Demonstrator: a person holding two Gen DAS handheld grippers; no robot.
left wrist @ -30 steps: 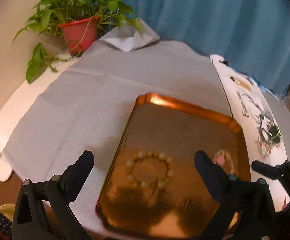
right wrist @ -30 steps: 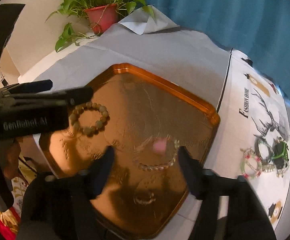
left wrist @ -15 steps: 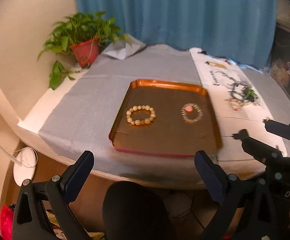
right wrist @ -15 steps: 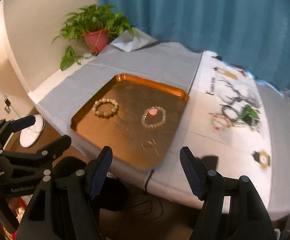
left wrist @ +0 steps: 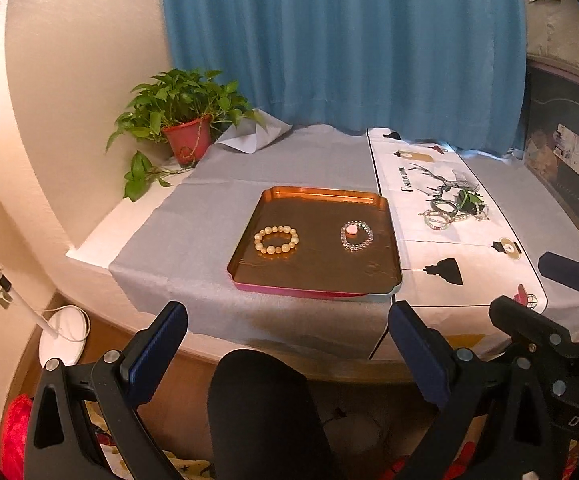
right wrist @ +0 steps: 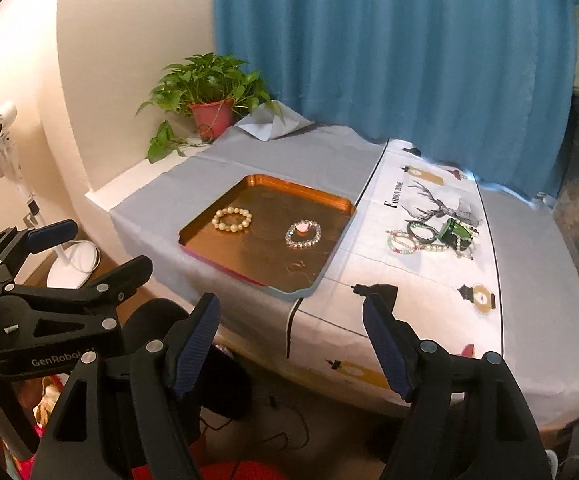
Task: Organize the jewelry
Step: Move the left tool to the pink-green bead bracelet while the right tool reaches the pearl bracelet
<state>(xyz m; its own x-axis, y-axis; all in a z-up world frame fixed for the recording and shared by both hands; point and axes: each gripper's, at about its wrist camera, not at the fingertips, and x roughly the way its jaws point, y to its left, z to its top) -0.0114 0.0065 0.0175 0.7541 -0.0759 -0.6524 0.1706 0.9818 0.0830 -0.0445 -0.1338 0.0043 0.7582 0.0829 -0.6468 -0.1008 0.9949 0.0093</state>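
Left tool [right wrist: 89, 248] marked "GenRobot"

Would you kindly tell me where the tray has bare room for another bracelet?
The tray is bare in its near half, below the cream bead bracelet and the clear bracelet with a pink charm, and along its far rim. The jewelry pile on the printed cloth is crowded.

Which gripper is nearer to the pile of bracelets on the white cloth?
Right. The right gripper sits before the bracelet pile; the left gripper sits farther left, before the tray.
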